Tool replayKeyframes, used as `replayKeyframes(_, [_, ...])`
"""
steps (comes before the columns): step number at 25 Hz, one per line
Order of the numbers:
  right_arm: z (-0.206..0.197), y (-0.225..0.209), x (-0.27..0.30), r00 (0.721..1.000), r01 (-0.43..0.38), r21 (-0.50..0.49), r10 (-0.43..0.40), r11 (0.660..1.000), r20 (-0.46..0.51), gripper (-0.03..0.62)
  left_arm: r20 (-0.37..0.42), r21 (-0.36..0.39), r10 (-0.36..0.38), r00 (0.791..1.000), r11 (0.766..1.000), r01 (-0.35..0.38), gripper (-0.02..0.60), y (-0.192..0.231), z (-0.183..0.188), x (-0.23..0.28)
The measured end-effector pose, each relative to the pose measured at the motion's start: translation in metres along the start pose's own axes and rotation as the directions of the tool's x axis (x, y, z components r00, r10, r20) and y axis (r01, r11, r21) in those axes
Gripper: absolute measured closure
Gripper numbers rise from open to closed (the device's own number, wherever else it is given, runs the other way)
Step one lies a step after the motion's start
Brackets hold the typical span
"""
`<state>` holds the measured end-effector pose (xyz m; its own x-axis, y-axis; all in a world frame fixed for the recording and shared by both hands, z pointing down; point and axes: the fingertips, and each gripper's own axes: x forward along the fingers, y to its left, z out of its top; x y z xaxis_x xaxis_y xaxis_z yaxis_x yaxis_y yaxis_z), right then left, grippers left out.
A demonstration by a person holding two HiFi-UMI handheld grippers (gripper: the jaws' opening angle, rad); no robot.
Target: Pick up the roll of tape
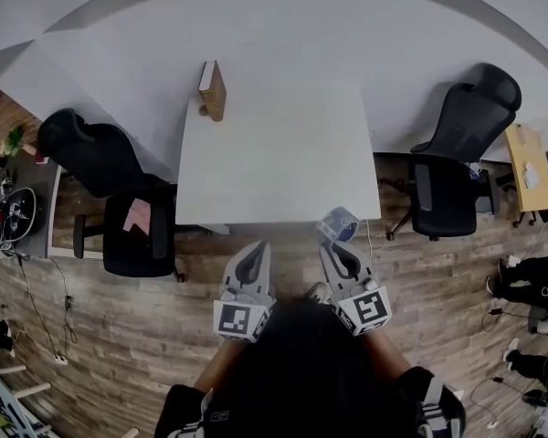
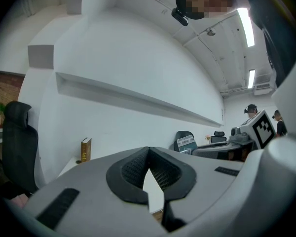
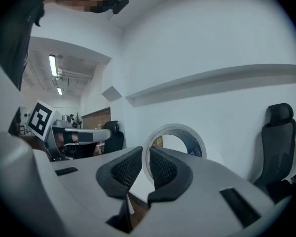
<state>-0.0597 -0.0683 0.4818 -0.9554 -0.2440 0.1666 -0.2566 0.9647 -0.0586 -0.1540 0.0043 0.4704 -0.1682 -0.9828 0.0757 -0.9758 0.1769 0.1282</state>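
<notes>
The roll of tape [image 1: 339, 224] is a pale ring with a blue and white label. My right gripper [image 1: 334, 244] is shut on its rim and holds it in the air over the near right corner of the white table [image 1: 274, 153]. In the right gripper view the tape ring [image 3: 175, 127] stands upright, with its near wall pinched in my right gripper [image 3: 146, 155]. My left gripper [image 1: 254, 255] hangs beside it, just short of the table's near edge. In the left gripper view my left gripper [image 2: 148, 150] is shut with nothing in it.
A brown book [image 1: 213, 89] stands upright at the table's far left edge, with a small dark object [image 1: 202, 110] beside it. Black office chairs stand at the left [image 1: 119, 199] and right [image 1: 457, 153] of the table. Wooden floor lies below me.
</notes>
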Motion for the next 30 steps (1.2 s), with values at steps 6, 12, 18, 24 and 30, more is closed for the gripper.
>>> replayKeyframes(6, [0.0009,0.0059,-0.0037,1.000,-0.003,-0.004,0.003,1.000,0.004,0.534,-0.003,-0.001,0.007,1.000,1.000,-0.007,0.565,0.0020,0.0004,0.0045])
replayKeyframes(12, [-0.0014,0.0055,-0.0034,1.000,-0.014,-0.008,0.014,1.000,-0.002,0.534,-0.003,-0.006,0.006,1.000,1.000,-0.006,0.565,0.0014,-0.0002,0.0052])
replayKeyframes(18, [0.0025,0.0028,-0.0027,1.000,-0.017,-0.010,0.018,1.000,0.015,0.534,-0.002,-0.008,0.015,1.000,1.000,-0.015,0.565,0.0014,-0.0001,0.0046])
replayKeyframes(24, [0.0077,0.0033,0.0007,0.999,-0.020,0.004,0.020,1.000,0.035,0.534,0.004,-0.014,0.025,1.000,1.000,-0.025,0.565,0.0032,0.0022,0.0052])
replayKeyframes(30, [0.0041,0.0023,-0.0002,1.000,-0.004,0.021,0.004,1.000,-0.003,0.534,0.013,-0.009,0.020,1.000,1.000,-0.020,0.565,0.0029,0.0051,0.0041])
